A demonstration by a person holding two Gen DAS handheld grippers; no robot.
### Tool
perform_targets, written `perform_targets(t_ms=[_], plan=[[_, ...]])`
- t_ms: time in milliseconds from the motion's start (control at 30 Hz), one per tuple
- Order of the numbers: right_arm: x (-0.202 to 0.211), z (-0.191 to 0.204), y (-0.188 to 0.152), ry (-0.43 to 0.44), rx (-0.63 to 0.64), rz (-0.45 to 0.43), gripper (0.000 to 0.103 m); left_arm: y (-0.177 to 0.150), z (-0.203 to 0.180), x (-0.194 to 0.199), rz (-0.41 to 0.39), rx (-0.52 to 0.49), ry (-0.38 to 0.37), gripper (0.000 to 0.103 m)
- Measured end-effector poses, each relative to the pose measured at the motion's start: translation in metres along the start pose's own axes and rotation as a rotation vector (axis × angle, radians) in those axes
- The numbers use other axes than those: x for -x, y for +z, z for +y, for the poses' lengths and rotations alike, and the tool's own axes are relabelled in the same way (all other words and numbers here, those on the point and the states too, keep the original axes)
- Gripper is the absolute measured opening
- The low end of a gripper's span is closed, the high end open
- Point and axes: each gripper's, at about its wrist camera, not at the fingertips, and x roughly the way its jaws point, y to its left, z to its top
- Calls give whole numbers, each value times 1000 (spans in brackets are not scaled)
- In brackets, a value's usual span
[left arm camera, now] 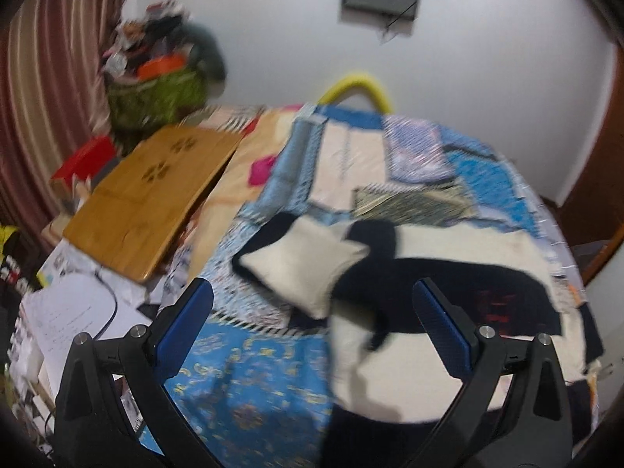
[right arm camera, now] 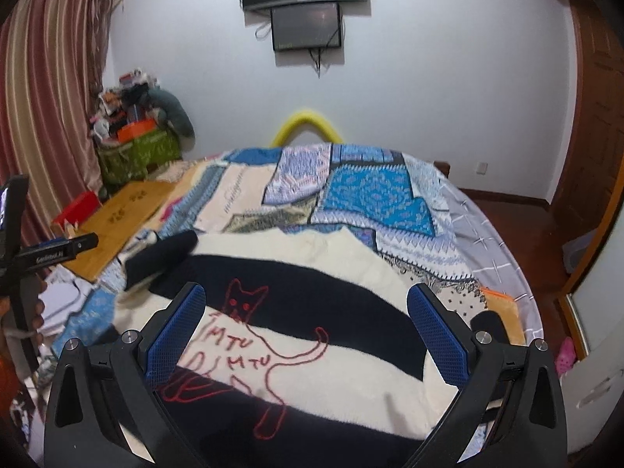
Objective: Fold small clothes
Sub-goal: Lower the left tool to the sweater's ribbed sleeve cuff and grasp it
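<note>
A cream and black striped sweater [right arm camera: 312, 300] with a red cat outline lies spread flat on the patchwork bedspread. In the left wrist view the sweater [left arm camera: 448, 273] lies ahead, its striped sleeve [left arm camera: 304, 261] bent over to the left. My left gripper [left arm camera: 312, 312] is open and empty, above the sleeve end. My right gripper [right arm camera: 308, 319] is open and empty, hovering over the sweater's chest by the cat. The left gripper's body [right arm camera: 46, 253] shows at the left edge of the right wrist view.
A patchwork blue bedspread [right arm camera: 370, 191] covers the bed. A wooden lap tray [left arm camera: 152, 195] and papers [left arm camera: 78, 312] lie at the bed's left. A green basket of clutter [right arm camera: 136, 148] stands by the curtain. Screens [right arm camera: 304, 0] hang on the far wall.
</note>
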Motion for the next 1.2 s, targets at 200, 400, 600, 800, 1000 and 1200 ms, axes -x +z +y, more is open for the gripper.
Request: perform_targets(t_ms=[200, 400, 600, 800, 1000, 1200], plan=[[-31, -5, 3, 1, 20, 80, 103, -1, 24, -53, 100, -3, 26, 103], [-58, -5, 11, 22, 32, 128, 102, -1, 13, -74, 132, -50, -8, 103], [-79, -2, 10, 69, 49, 178, 101, 5, 2, -101, 187, -80, -23, 85], [-91, 1, 10, 95, 51, 204, 99, 0, -5, -123, 246, -102, -69, 60], [-96, 0, 10, 109, 42, 217, 99, 0, -11, -127, 256, -105, -97, 13], [-93, 0, 12, 109, 41, 212, 99, 6, -17, -113, 248, -120, -112, 6]])
